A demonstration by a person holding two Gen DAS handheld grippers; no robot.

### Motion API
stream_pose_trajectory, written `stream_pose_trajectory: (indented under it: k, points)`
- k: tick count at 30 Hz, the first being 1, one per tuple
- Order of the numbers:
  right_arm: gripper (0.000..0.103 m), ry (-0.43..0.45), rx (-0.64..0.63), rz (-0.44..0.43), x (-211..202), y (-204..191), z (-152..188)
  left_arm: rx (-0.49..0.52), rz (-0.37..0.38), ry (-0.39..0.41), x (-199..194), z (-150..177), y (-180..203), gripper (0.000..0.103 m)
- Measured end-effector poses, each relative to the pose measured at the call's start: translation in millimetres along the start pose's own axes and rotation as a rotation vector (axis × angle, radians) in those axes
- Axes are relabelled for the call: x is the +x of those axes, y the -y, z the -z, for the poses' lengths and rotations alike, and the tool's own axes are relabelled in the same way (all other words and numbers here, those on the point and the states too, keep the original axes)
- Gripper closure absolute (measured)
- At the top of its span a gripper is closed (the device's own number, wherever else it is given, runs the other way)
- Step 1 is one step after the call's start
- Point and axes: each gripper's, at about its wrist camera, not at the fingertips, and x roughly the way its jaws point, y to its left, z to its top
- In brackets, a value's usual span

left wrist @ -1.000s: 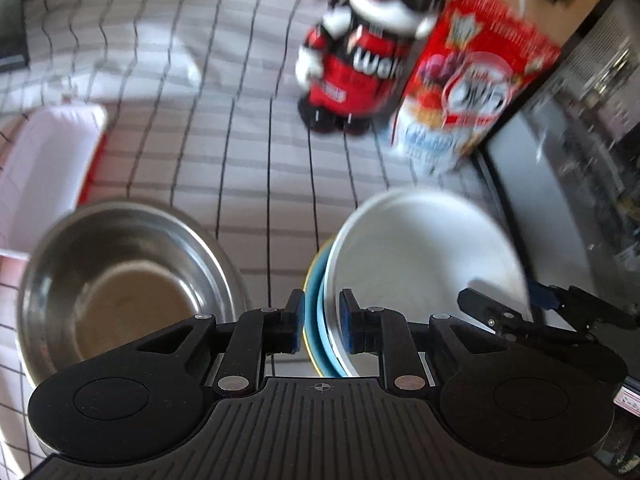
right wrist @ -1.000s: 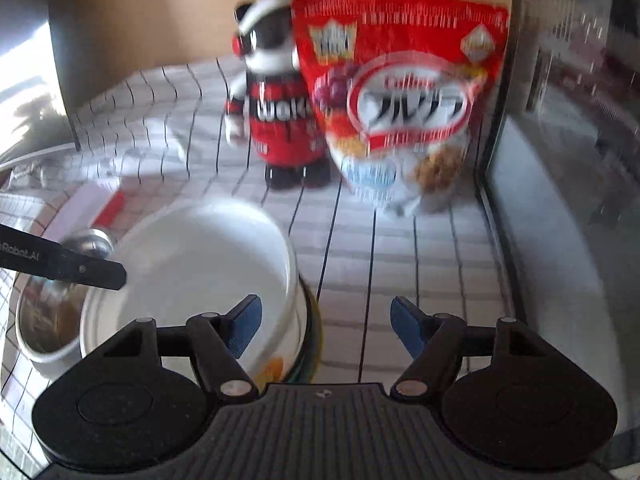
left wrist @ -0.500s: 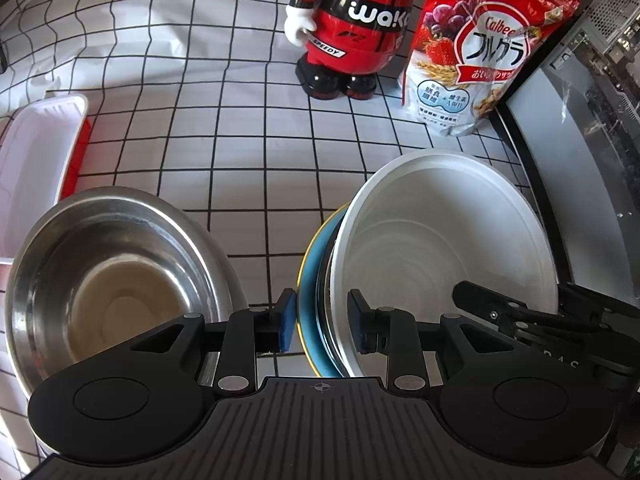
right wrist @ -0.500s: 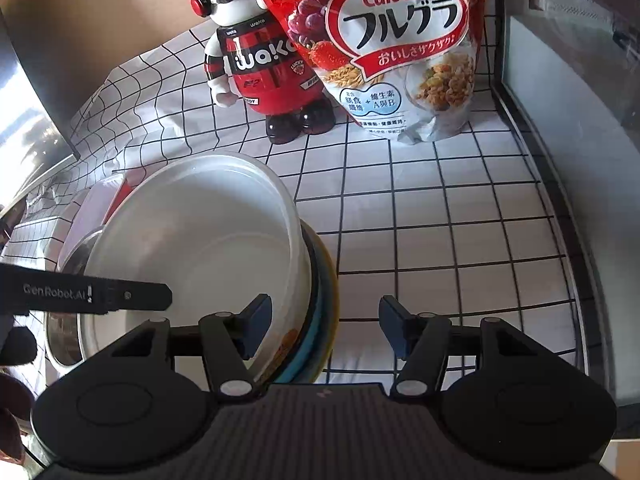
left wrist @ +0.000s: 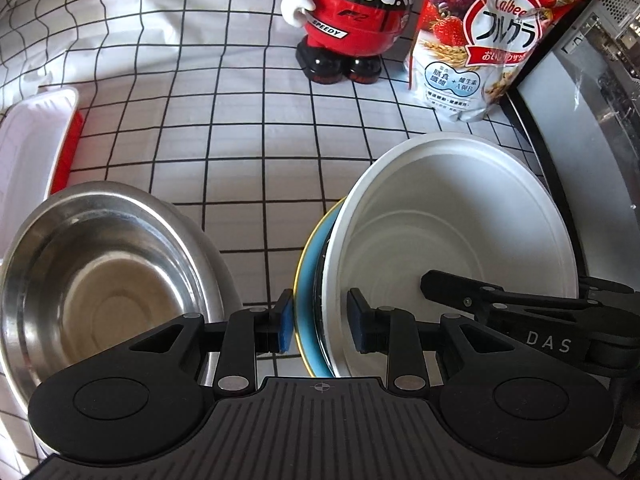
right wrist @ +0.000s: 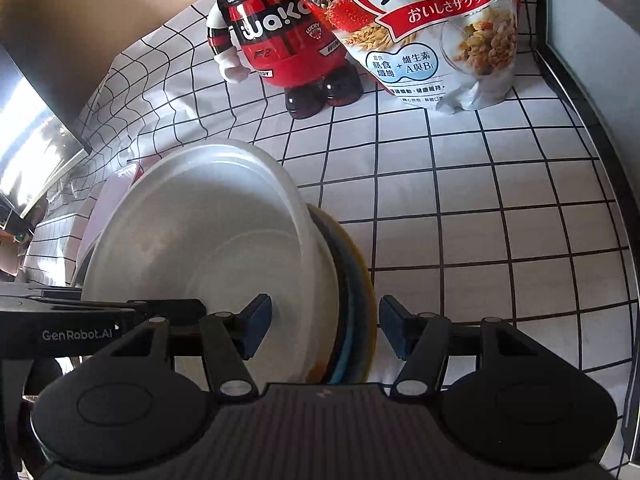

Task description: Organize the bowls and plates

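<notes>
1. Stack of dishes (left wrist: 448, 240) is up on edge over the checkered worktop (left wrist: 248, 128), white bowl facing right.
2. Left gripper (left wrist: 320, 324) fingers straddle its rim, nearly closed, contact unclear.
3. Right gripper (right wrist: 322, 330) fingers straddle it too, clearly apart.
4. Steel bowl (left wrist: 104, 280) sits just left.

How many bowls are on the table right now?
2, possibly more hidden: a steel bowl on the left and a white bowl on the right, stacked on a blue plate between both tools' fingers.
</notes>
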Motion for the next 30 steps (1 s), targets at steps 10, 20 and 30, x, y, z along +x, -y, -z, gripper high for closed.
stream_pose_trajectory:
  k: [10, 20, 30]
  points:
    - [0.041, -0.022, 0.009, -0.052, 0.2, -1.0, -0.1, 0.016, -0.007, -0.002, 3.6, -2.0, 1.0, 0.070]
    - [0.036, -0.030, 0.026, -0.066, 0.6, -1.0, 1.8, 0.025, -0.013, 0.006, 4.0, -1.2, 1.8, 0.070]
    - [0.033, -0.034, 0.053, -0.074, 0.0, -1.8, 5.7, 0.021, -0.005, -0.006, 4.8, 1.1, 1.5, 0.065]
